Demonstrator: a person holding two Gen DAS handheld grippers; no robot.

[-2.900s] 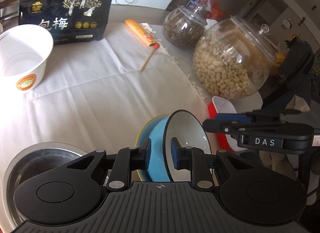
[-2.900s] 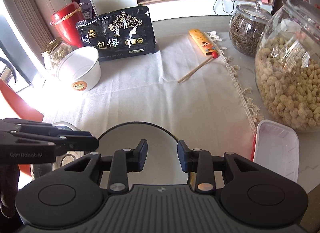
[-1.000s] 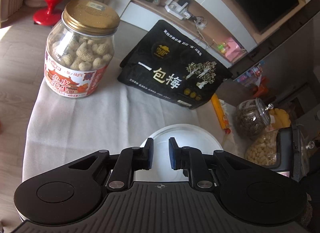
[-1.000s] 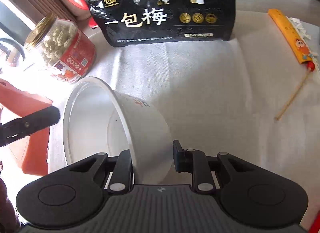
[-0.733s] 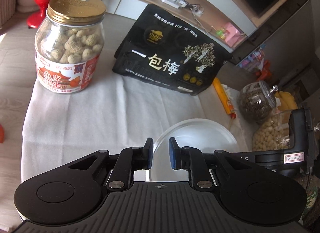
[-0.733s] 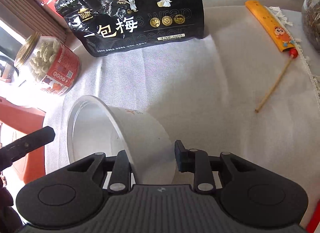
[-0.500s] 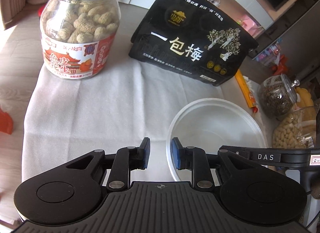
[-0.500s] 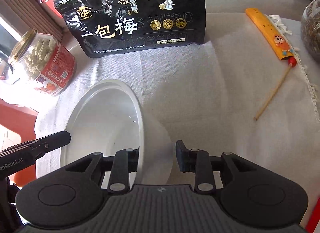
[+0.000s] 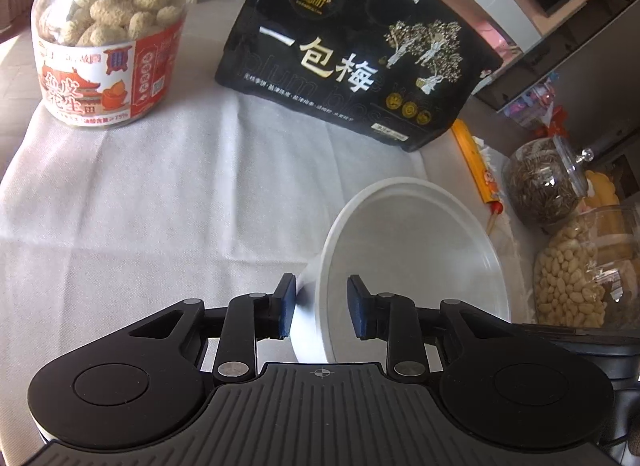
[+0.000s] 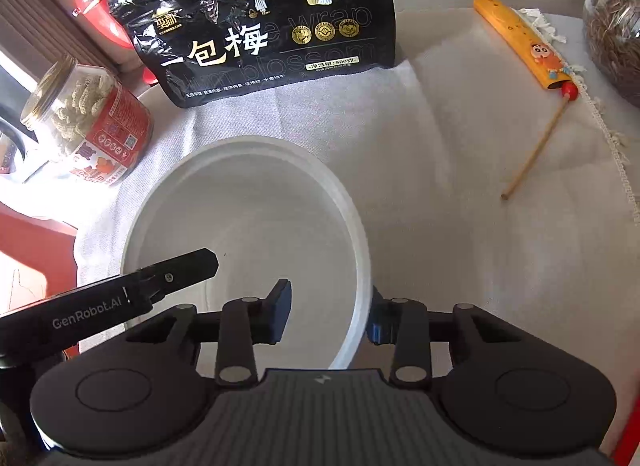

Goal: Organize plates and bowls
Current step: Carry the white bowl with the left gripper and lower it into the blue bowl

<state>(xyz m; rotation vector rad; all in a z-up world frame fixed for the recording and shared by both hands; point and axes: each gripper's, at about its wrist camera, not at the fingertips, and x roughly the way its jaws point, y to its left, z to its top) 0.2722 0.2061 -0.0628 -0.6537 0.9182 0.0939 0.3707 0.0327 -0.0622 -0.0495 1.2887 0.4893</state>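
While both pairs of jaws have just been opening, a white woven tablecloth (image 10: 460,225) covers most of the table and carries everything else. At its far edge a large glossy black snack pouch with gold and white print (image 10: 272,25) stands upright.

Nearer the cameras, a round white plastic bowl (image 10: 248,205) stands mouth-up on the cloth, towards the left side in the right wrist view. It is in front of the pouch and apart from it.

Left of the bowl stands a clear jar of coated peanuts with a red label and gold lid (image 10: 88,117), close by but not touching. Off the cloth's fringed right edge, the left wrist view shows a lidded glass jar of pale peanuts (image 9: 580,274) and a lidded glass jar of dark seeds (image 9: 544,185).

The left gripper (image 9: 322,306) straddles the bowl's near wall, one finger outside and one inside. Its jaws are parted, and a gap shows at the inner pad, so nothing is gripped.

The right gripper (image 10: 328,306) straddles the rim on the bowl's right side. Its inner pad is clear of the wall and its outer finger is just beside it, so the jaws are loose.

A flat orange cartoon-printed sleeve (image 10: 520,45) lies near the fringe, with a thin wooden stick (image 10: 536,153) jutting from it.
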